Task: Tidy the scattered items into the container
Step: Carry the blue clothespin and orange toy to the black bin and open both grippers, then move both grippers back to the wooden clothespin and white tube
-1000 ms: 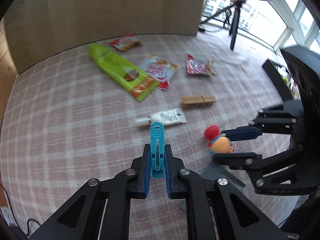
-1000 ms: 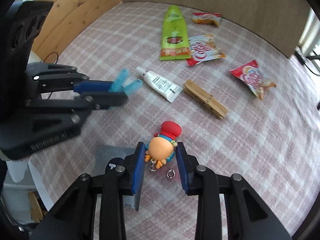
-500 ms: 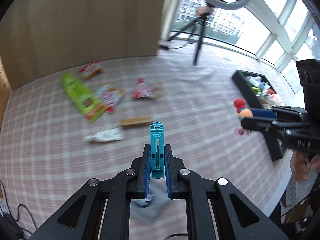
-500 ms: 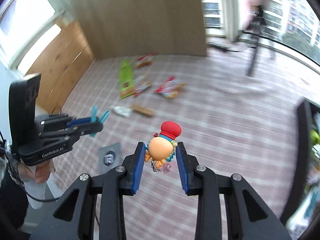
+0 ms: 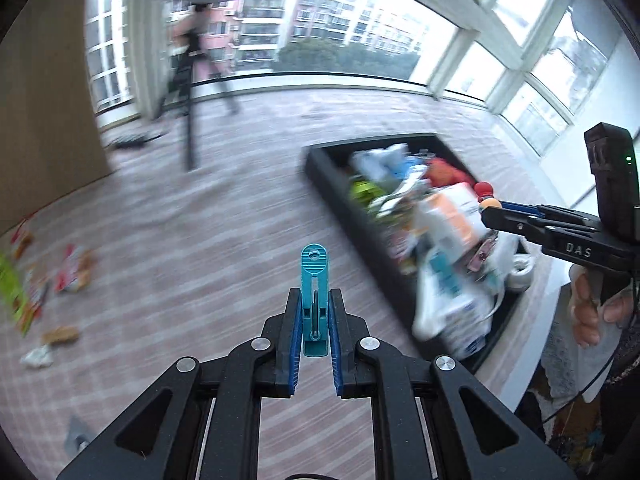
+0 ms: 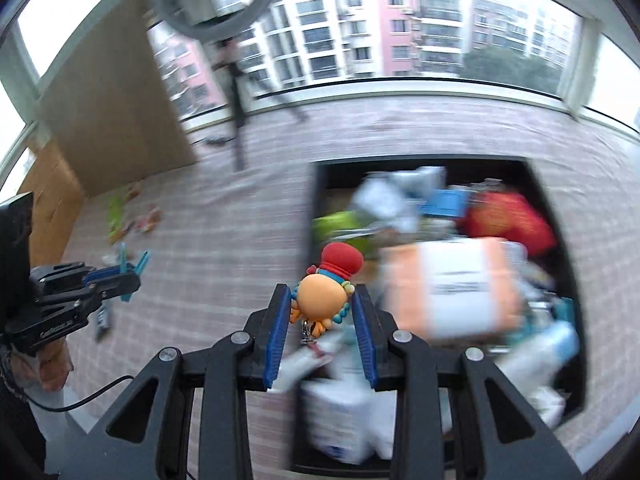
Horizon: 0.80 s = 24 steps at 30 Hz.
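Teal clothespin (image 5: 315,292) between blue pads (image 5: 295,336) on a black gripper (image 5: 313,340). Orange toy figure (image 6: 322,300) with a red cap, ringed by green and blue beads — blue ribbed pads (image 6: 278,332) either side, black gripper (image 6: 320,336) behind. Black container (image 5: 340,204), crammed with white, orange, red and lime-green packets. Pink-and-white checked tablecloth (image 5: 200,240) underneath. Far left, blurred snack packets (image 5: 72,270) in red and white — one long bag (image 5: 12,292) lime green with an orange end. Light wood panel (image 6: 112,100) at the back.
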Tool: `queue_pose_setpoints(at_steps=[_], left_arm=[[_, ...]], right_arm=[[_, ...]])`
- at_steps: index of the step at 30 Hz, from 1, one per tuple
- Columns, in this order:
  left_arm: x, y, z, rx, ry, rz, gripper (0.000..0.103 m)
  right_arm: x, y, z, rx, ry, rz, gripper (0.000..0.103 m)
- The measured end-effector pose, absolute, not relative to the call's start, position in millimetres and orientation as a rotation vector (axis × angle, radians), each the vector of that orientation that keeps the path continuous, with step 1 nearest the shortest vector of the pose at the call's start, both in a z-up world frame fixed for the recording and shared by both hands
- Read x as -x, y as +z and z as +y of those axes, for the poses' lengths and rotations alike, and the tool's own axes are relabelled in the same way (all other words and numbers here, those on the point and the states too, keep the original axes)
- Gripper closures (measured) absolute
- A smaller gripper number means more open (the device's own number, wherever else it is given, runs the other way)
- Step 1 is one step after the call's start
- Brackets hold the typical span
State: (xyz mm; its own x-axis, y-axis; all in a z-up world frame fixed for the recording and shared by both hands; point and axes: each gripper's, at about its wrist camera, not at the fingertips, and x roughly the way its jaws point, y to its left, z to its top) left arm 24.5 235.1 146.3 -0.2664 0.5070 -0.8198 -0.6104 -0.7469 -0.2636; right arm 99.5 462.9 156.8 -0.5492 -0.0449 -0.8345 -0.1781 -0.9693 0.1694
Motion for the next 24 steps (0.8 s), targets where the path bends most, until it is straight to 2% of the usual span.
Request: queue_pose_setpoints(at_steps=[13,14,15,16,17,19,24], left_arm=[[-12,181,425,1.166,1.92,0.261,0.092],[-9,182,435,1.161,1.923,0.257,0.088],[-6,183,442,1.163,1.935,0.254,0.079],[-3,184,448,1.172,1.943,0.252,0.047],[1,185,451,1.171,1.943,0.237,0.032],[4,188,451,1.153,1.965,0.22,0.036],[7,188,437,1.158,1.978,0.239,0.037]], right_arm=[[-137,163,593,1.318,2.539,0.439,0.072],[-137,161,598,1.315,2.543,0.448,0.071],[-136,160,600,1.316,2.551,0.453,0.07],[-135,159,603,1.322,2.545,0.457,0.067],[-135,159,606,1.326,2.522,0.466,0.055],[-136,160,610,1.311,2.508,0.504,0.046],[-136,164,608,1.284,2.522,0.497,0.046]])
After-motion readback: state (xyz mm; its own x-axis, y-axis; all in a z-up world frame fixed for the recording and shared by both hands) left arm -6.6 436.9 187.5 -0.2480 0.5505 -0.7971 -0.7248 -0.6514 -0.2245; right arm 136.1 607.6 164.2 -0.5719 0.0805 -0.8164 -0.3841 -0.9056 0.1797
